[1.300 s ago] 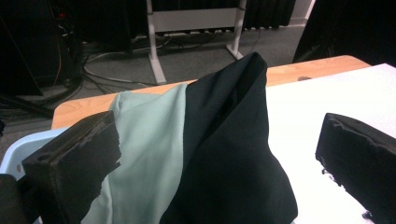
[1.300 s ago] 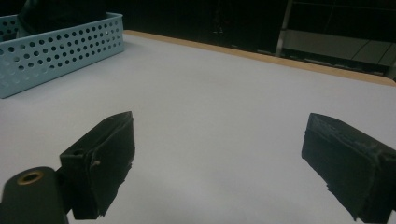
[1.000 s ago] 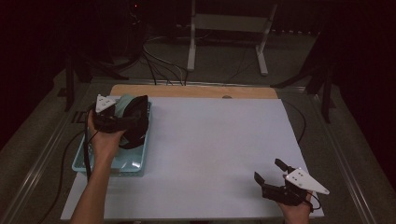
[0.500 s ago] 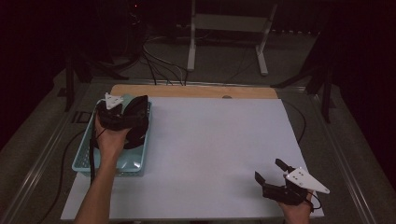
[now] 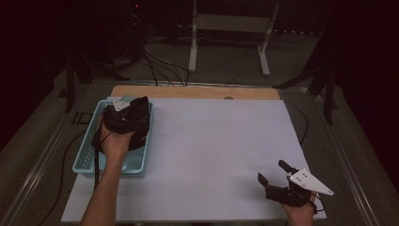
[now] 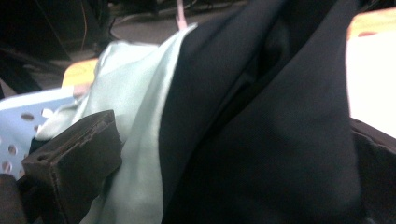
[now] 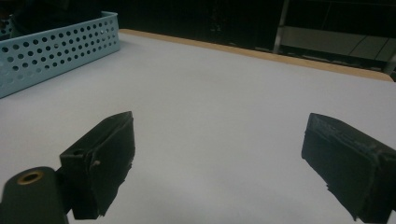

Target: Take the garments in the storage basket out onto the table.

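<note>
1. Over the light blue basket [image 5: 84,162], at the near-left part of the counter [image 5: 211,155], the left gripper [image 5: 123,115] is held by the person's left hand [image 5: 115,141].
2. A dark garment [image 5: 136,120] is bunched around and just ahead of this gripper, inside the basket.
3. From the left gripper view, one black jaw is seen at the lower left, pressed against a pale mint cloth [image 6: 135,140]; the dark garment [image 6: 261,130] lies directly beside and over that cloth, covering the far jaw.
4. Whether the left gripper's jaws are closed on the fabric cannot be told, since the second jaw is hidden by the garment.
5. A perforated wall of the basket [image 6: 18,135] is seen just behind the visible jaw.
6. Well apart from the basket, at the near-right corner of the counter, the right gripper [image 5: 277,176] is held low by the right hand [image 5: 301,212].
7. Its jaws are spread wide, with nothing between them but bare white counter [image 7: 219,121].
8. Ahead and to the left of the right gripper [image 7: 219,158], the basket [image 7: 56,51] is seen at a distance.
</note>
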Available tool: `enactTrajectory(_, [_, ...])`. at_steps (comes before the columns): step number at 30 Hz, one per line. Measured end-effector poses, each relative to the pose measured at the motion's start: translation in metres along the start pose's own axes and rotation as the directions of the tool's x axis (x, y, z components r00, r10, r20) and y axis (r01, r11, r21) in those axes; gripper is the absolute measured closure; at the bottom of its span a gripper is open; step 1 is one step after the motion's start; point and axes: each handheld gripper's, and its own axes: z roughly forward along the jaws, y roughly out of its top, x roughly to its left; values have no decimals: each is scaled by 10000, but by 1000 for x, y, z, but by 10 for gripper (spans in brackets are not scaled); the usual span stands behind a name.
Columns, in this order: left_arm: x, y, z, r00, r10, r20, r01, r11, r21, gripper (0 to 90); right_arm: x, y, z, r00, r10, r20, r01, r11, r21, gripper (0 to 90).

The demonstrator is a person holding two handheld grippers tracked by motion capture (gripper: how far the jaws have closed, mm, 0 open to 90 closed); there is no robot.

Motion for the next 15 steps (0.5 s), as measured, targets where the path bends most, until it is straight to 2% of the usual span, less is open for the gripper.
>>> enactTrajectory(1, [1, -2, 1, 10000, -63, 38, 63, 10000, 78, 2, 0, 0, 0, 10000, 14, 6, -14, 10000, -7, 97])
enactTrajectory(2, [4, -3, 1, 9989, -396, 257, 388, 9988, 300, 1, 0, 0, 0, 10000, 20, 9, -20, 10000, -9, 97])
enactTrajectory(3, [4, -3, 1, 9989, -396, 257, 388, 9988, 300, 1, 0, 0, 0, 10000, 20, 9, -20, 10000, -9, 97])
enactTrajectory(4, [6, -5, 1, 9973, -615, 409, 597, 9973, 436, 1, 0, 0, 0, 10000, 11, -2, -11, 10000, -3, 97])
enactTrajectory(11, [8, -6, 2, 9964, -605, 585, 555, 9950, 833, 2, 1, 0, 0, 10000, 5, -19, -5, 10000, 23, 98])
enactTrajectory(15, [9, -6, 2, 9958, -666, 626, 588, 9912, 1189, 91, 1, 0, 0, 10000, 39, -26, -39, 10000, 10, 98])
